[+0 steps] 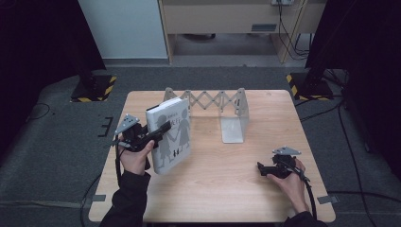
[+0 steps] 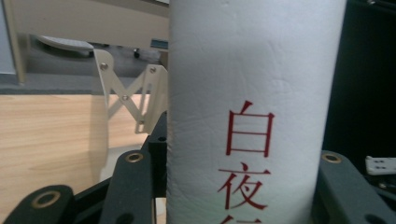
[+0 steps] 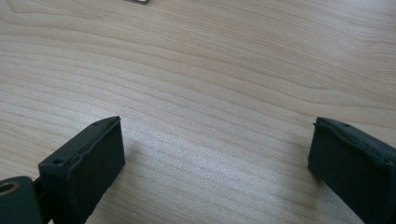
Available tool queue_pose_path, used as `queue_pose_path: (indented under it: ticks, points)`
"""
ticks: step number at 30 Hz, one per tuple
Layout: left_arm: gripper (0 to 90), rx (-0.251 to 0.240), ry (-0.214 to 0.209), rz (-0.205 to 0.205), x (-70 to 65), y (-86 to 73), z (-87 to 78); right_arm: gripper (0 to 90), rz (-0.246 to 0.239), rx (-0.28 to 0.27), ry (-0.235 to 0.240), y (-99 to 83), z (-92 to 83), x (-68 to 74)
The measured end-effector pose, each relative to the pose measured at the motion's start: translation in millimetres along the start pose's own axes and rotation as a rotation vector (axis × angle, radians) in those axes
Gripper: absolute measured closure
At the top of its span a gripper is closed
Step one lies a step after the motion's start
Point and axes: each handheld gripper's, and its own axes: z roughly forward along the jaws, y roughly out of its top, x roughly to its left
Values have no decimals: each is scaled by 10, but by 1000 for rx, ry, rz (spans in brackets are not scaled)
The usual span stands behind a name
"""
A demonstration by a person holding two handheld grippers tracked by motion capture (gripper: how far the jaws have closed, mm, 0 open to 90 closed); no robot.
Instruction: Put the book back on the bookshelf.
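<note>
Holding a white book off the surface, the left gripper has its jaws clamped on the spine side, roughly mid-height. From the high view the book sits at about 9 o'clock on the surface, left of centre. Its long axis runs mostly up and down, leaning a bit, with the top edge tipped toward 12 o'clock and the bottom corner close to the wood. The front cover, with grey silhouettes of figures holding hands, faces toward 3 o'clock and slightly up at the camera.

In the left gripper view the spine stands between the two black jaws, red characters running down it, so the spine points straight back at the person's hand.

At 12 o'clock there's a metal expanding bookend rack, well apart from the book.

The right gripper rests down at about 4 o'clock, jaws spread wide apart with bare wood between them.
</note>
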Motion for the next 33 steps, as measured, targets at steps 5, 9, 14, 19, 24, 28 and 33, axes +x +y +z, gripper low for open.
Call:
queue_pose_path:
  ticks: [5,9,14,19,24,28,33]
  points:
    - [520,5,36,23,37,63,105,40,0,0,0,0,0,0]
    - [520,-2,57,12,115,98,224,40,-1,0,0,0,0,-1]
    - [520,-7,103,30,170,84,310,40,-1,0,0,0,0,-1]
    - [520,4,130,30,236,44,422,40,0,0,0,0,0,0]
    - [520,3,144,30,267,-16,559,40,0,0,0,0,0,0]
    - [520,0,149,28,280,-30,622,40,0,0,0,0,0,0]
    - [520,10,172,37,306,-46,685,40,0,0,0,0,0,0]
